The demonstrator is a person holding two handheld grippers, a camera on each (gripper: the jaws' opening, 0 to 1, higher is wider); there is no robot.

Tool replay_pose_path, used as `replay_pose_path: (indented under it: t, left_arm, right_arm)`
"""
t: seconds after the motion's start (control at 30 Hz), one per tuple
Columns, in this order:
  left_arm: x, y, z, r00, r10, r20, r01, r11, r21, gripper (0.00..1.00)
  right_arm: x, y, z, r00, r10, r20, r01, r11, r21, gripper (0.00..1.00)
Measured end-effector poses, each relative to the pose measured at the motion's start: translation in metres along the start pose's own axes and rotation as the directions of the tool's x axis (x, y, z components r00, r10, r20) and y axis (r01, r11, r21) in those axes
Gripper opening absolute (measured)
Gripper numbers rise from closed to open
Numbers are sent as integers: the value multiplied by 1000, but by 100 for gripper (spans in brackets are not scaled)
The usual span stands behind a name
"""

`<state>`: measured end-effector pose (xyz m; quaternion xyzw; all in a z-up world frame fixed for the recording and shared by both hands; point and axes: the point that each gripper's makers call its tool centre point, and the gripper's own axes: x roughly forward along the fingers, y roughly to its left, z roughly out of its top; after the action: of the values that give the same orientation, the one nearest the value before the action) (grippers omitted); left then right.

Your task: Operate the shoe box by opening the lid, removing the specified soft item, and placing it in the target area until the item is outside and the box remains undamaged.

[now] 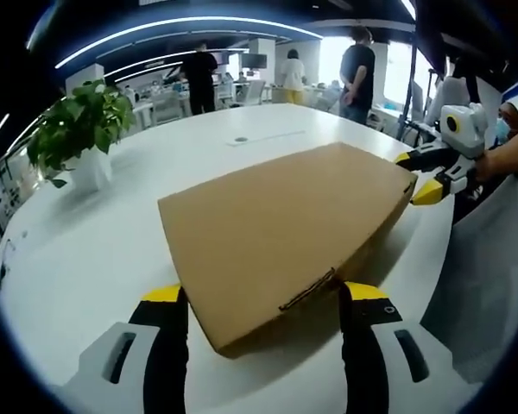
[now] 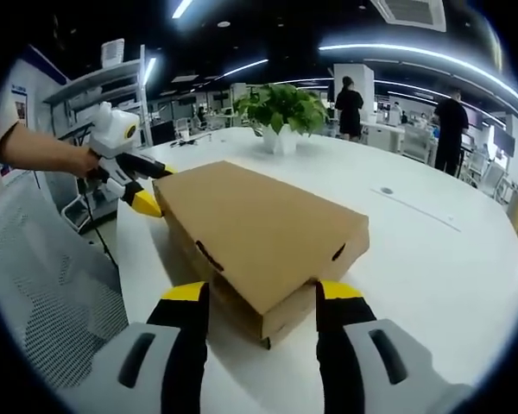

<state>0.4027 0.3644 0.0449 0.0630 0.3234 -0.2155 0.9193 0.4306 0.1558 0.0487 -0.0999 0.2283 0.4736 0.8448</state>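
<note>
A shut brown cardboard shoe box lies flat on the white table. My left gripper is open, its yellow-tipped jaws flanking the box's near corner. At the far right corner my right gripper, held by a hand, spreads its jaws above and below the lid's edge. In the right gripper view the box lies with its near end between the wide jaws of my right gripper, which is open. My left gripper sits at the box's far left corner. The box's contents are hidden.
A potted green plant stands on the table beyond the box. A grey mesh chair is beside the table's edge. Several people stand among desks in the background. A small round port is set in the tabletop.
</note>
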Motion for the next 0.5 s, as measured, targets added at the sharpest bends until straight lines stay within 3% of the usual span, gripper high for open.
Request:
replay_pose_path:
  t: [0.5]
  left_arm:
    - [-11,0,16,999,23,36,-24,999,38,75]
  right_arm:
    - [-9,0,18,1000,2,22,-2,1000,-19,47]
